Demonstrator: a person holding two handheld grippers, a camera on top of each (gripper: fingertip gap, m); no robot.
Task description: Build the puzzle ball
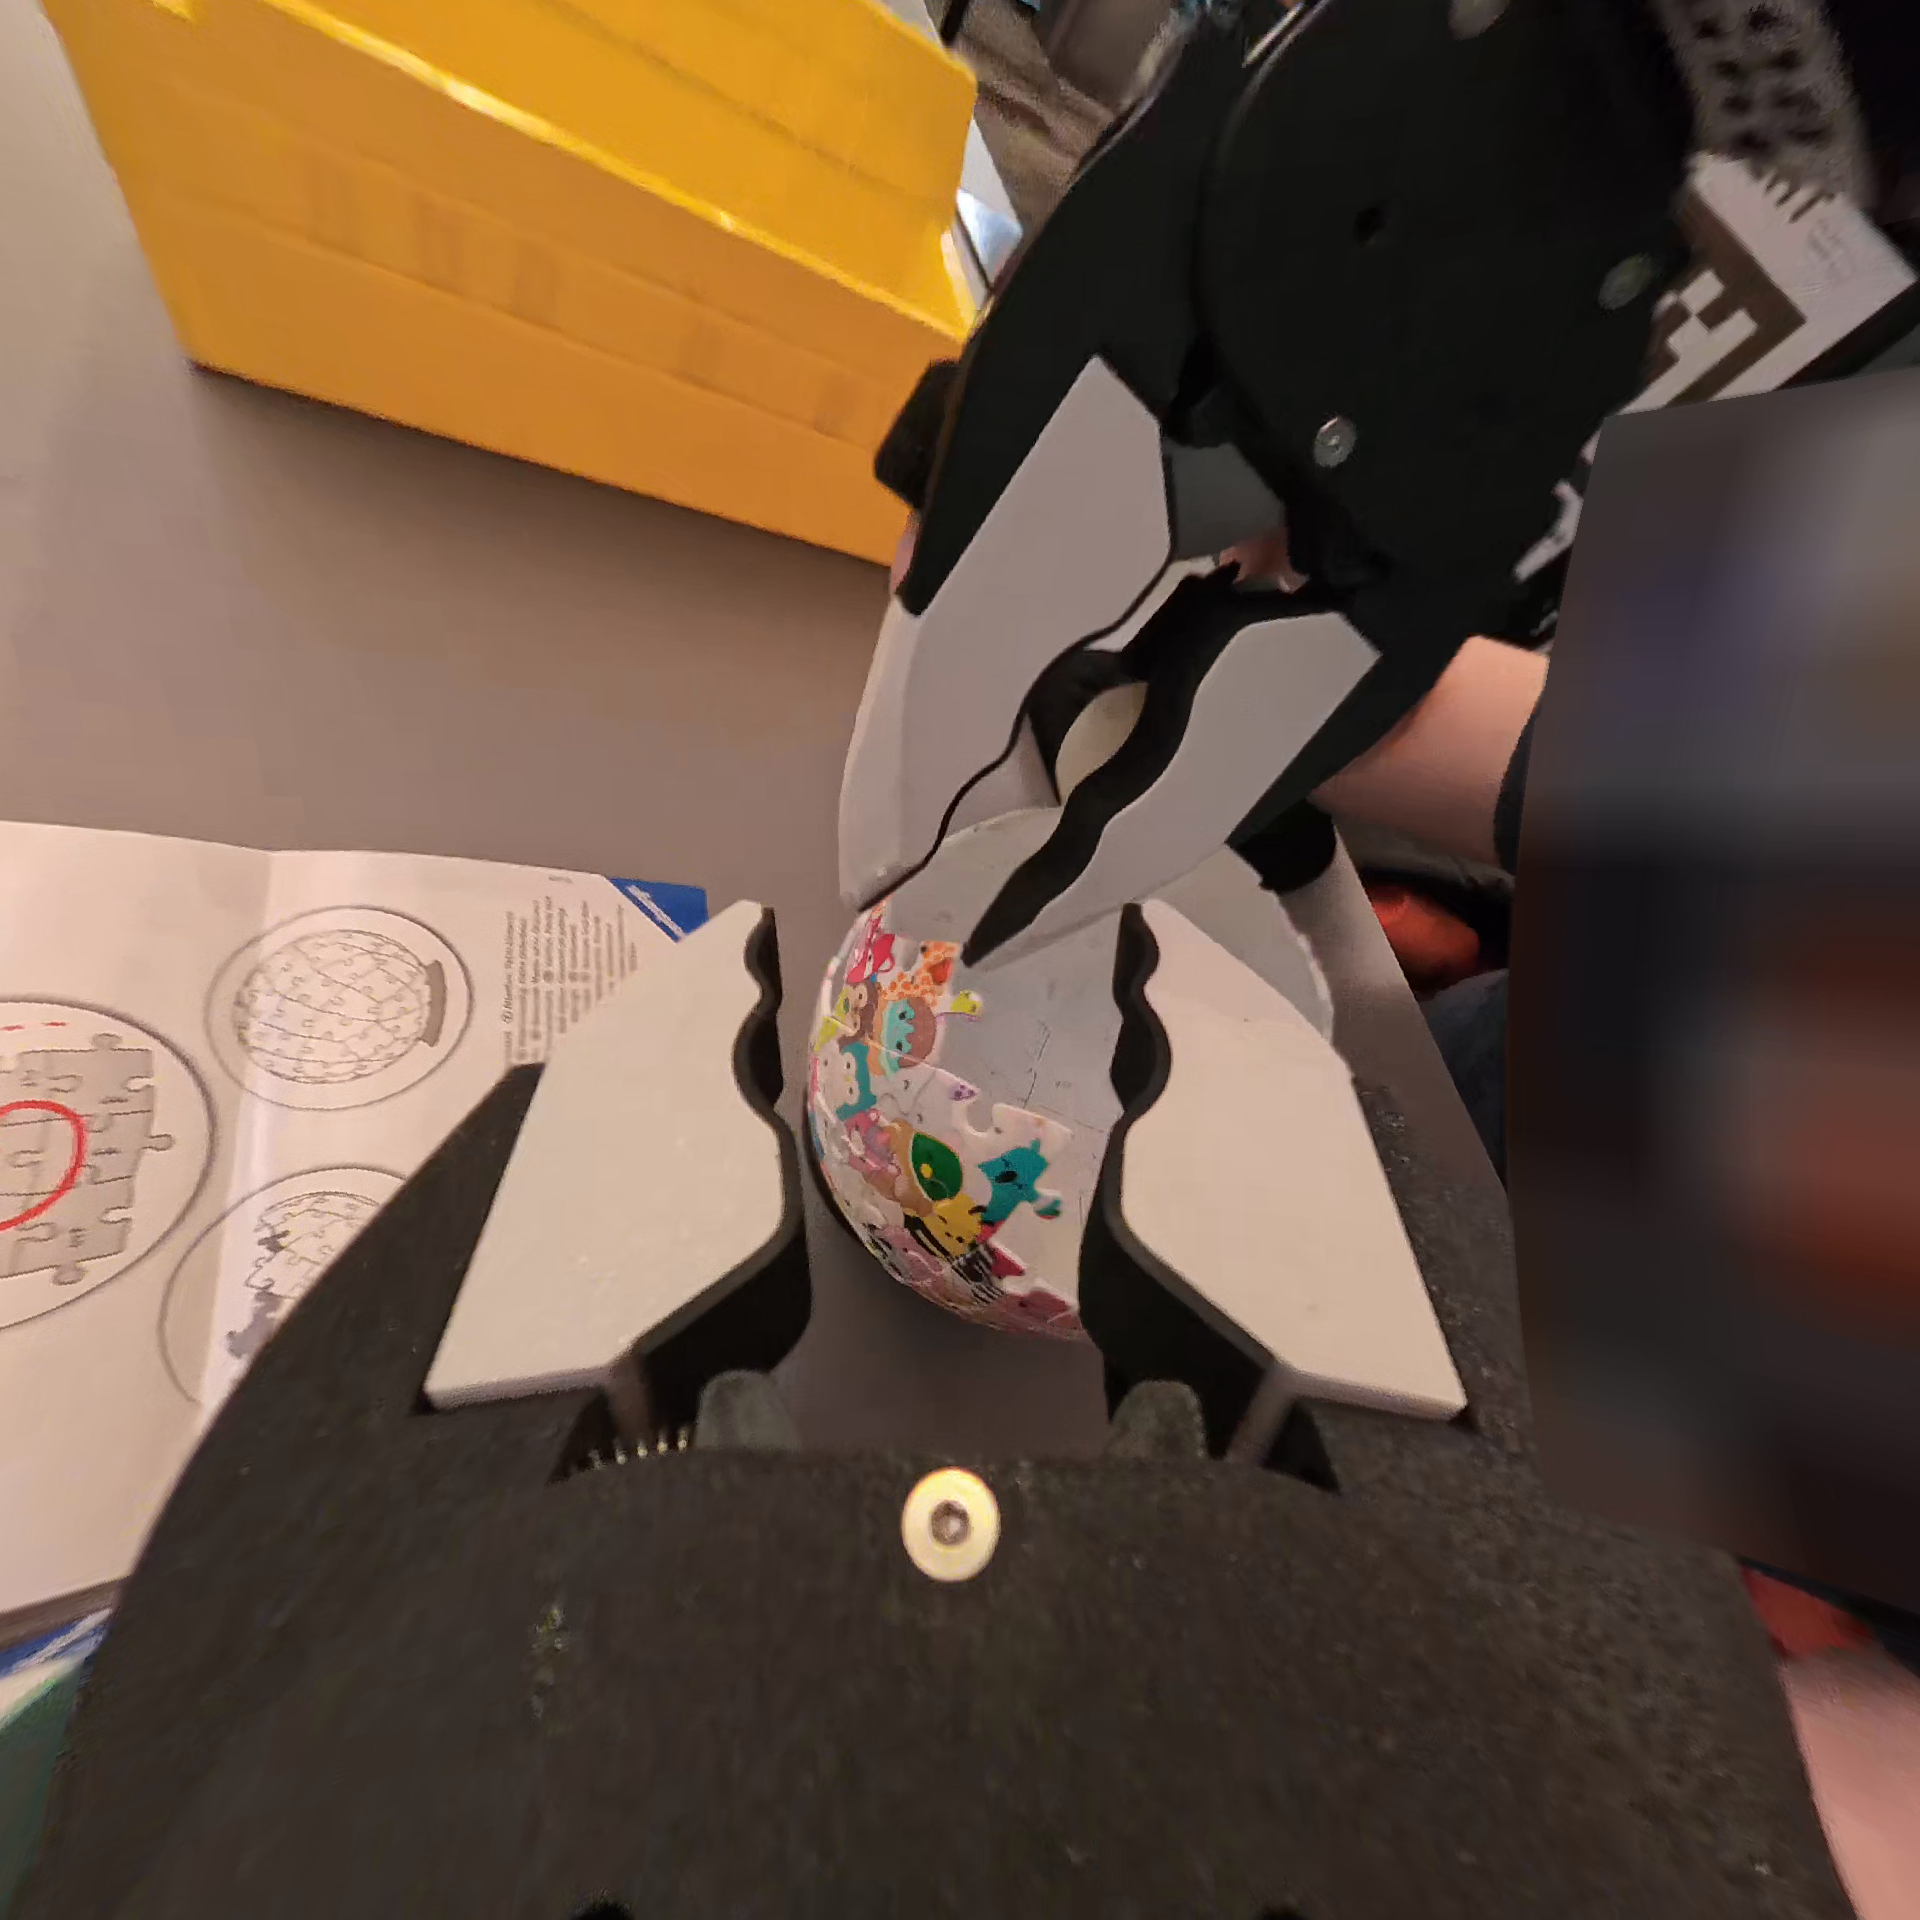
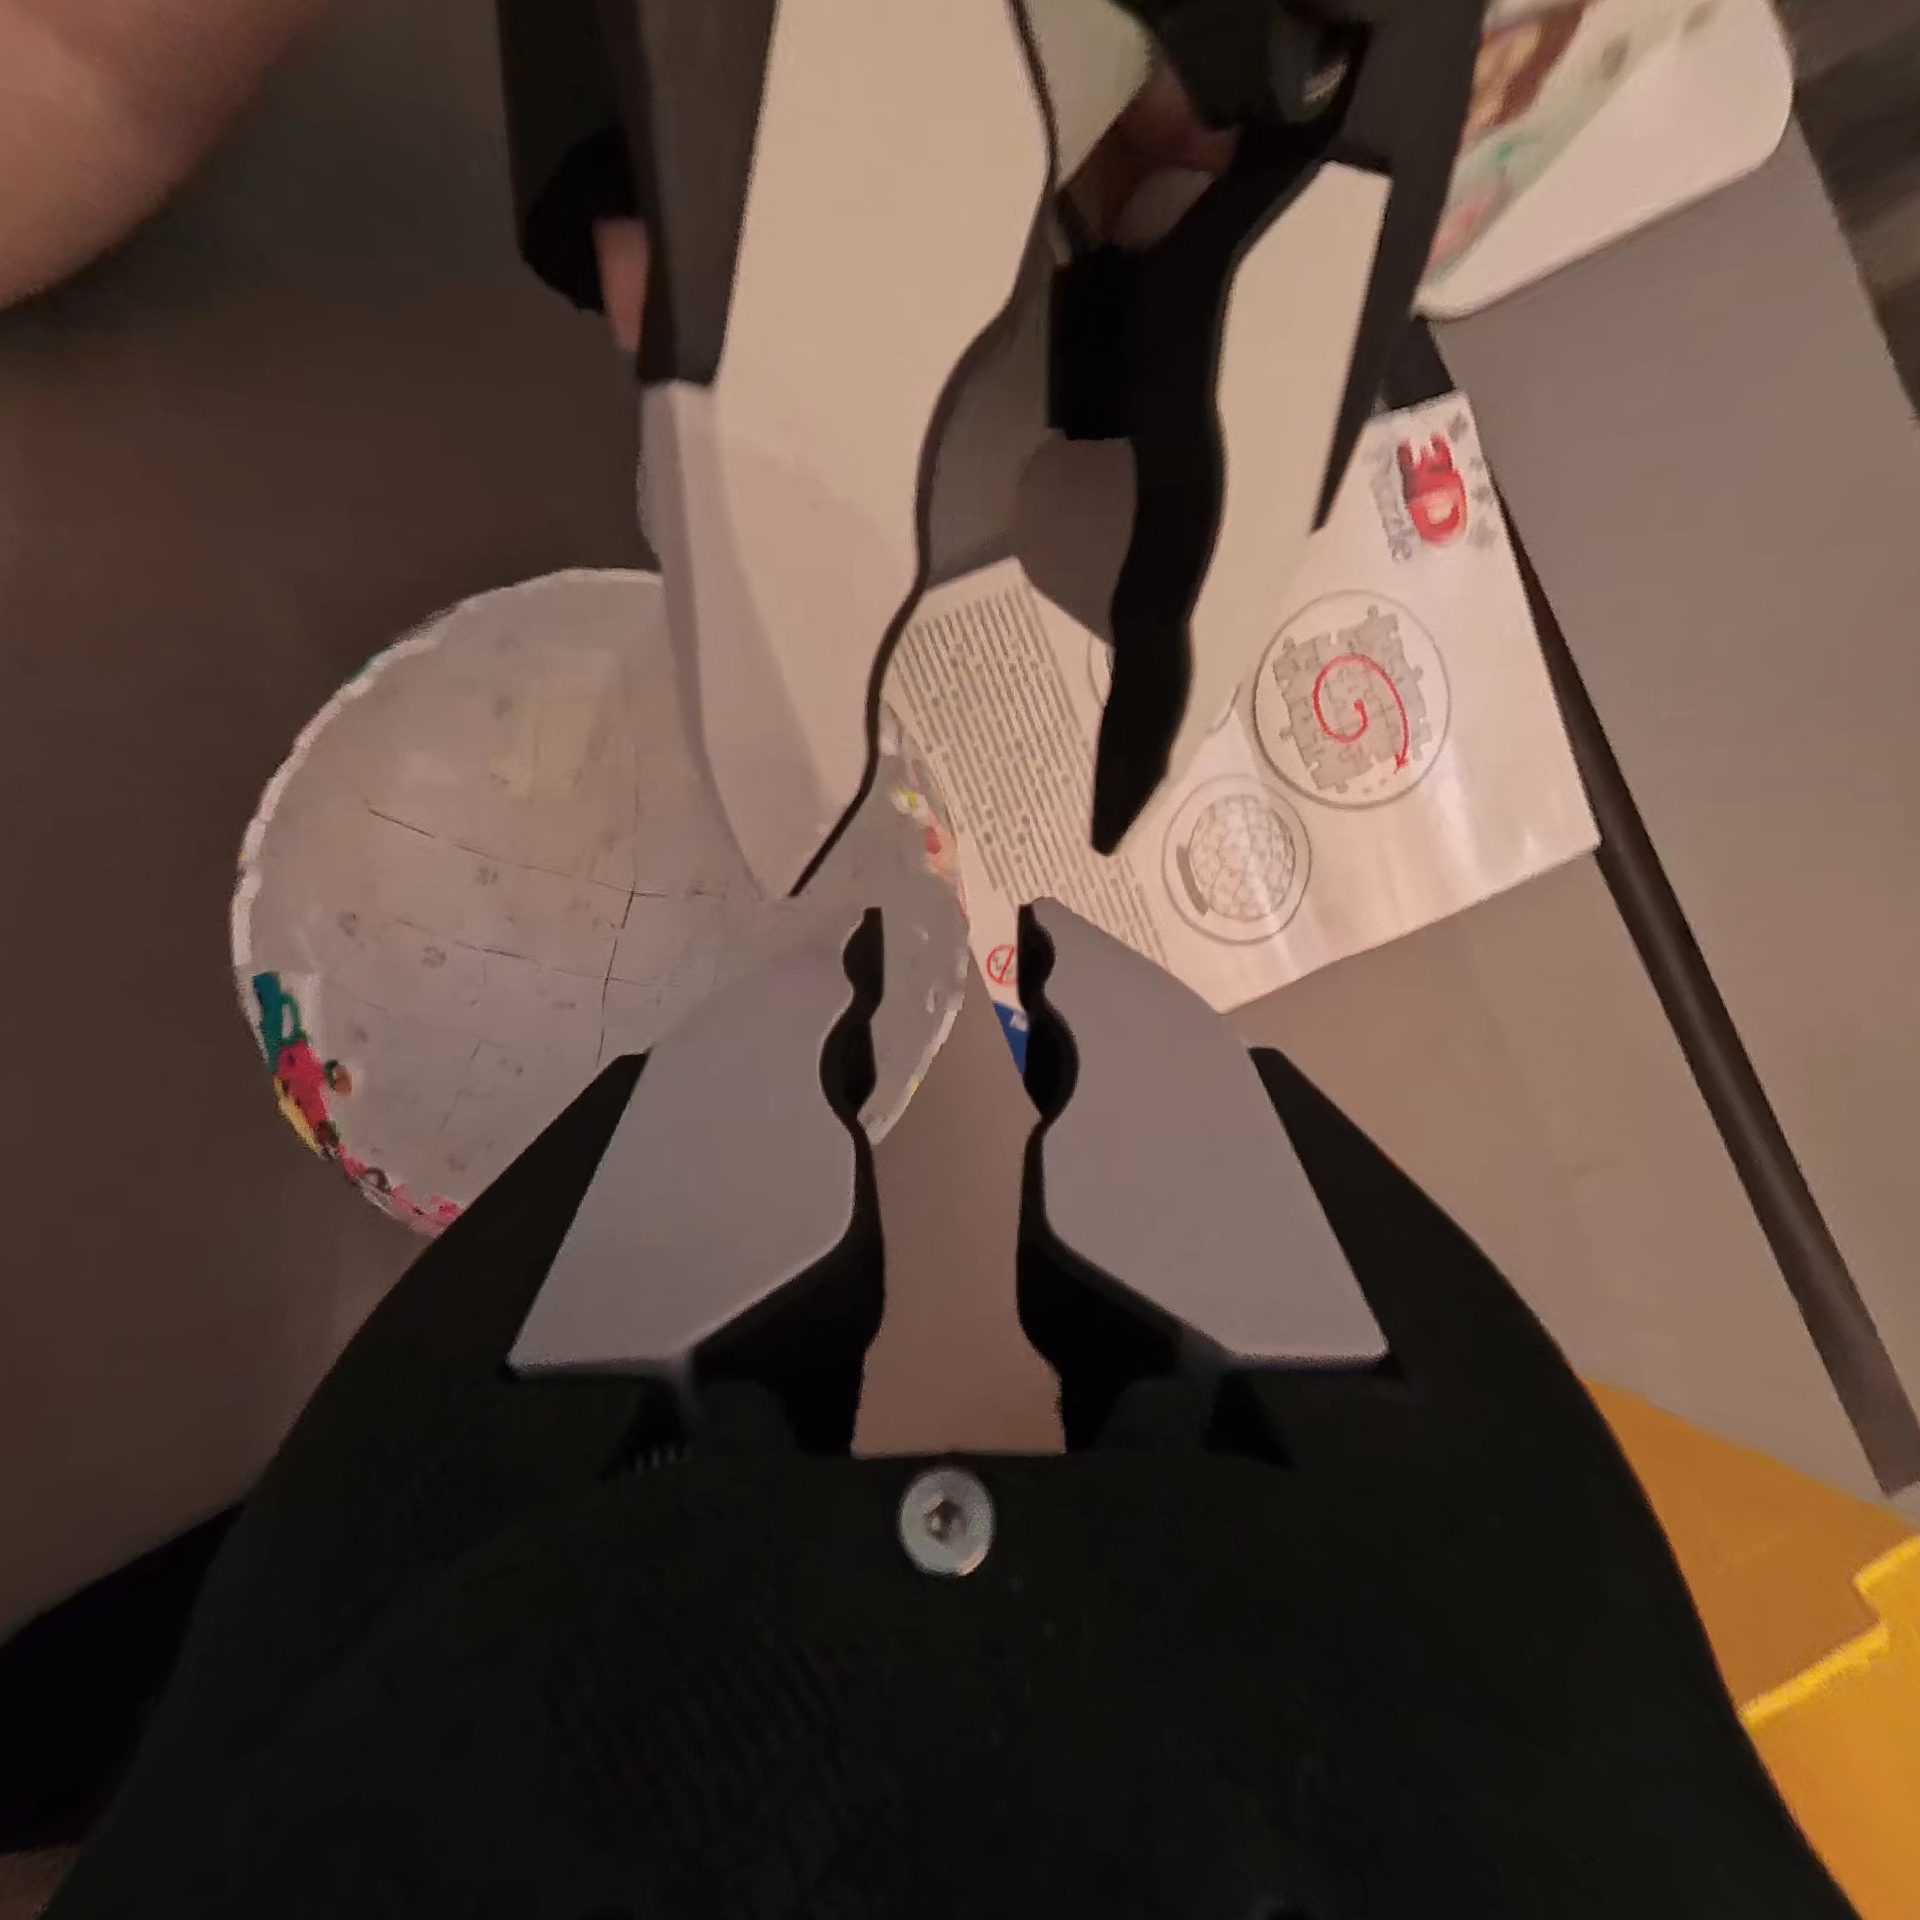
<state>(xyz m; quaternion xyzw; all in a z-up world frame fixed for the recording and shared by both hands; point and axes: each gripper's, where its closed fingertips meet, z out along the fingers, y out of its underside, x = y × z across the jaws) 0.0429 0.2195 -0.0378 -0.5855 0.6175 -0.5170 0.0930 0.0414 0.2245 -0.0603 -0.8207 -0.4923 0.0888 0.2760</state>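
The puzzle ball [image 1: 935,1122] is a half-built bowl on the grey table, colourful cartoon print outside and grey inside. In the right wrist view the puzzle ball [image 2: 468,883] lies left of centre with its opening towards the camera. My left gripper [image 1: 945,914] is open, and the ball sits between its fingers. Seen from the right wrist, my left gripper [image 2: 951,862] has one finger inside the bowl and one outside. My right gripper [image 2: 951,912] is narrowly open astride the bowl's rim. In the left wrist view my right gripper [image 1: 920,925] comes down from the upper right.
A folded instruction sheet [image 1: 312,1039] lies flat beside the ball, and it also shows in the right wrist view [image 2: 1351,779]. A yellow box [image 1: 520,208] stands behind it. The table edge [image 1: 1382,1039] runs close to the ball. A white printed object [image 2: 1610,156] lies further off. Only a small space, under 4 cm, lies between the two pairs of fingers.
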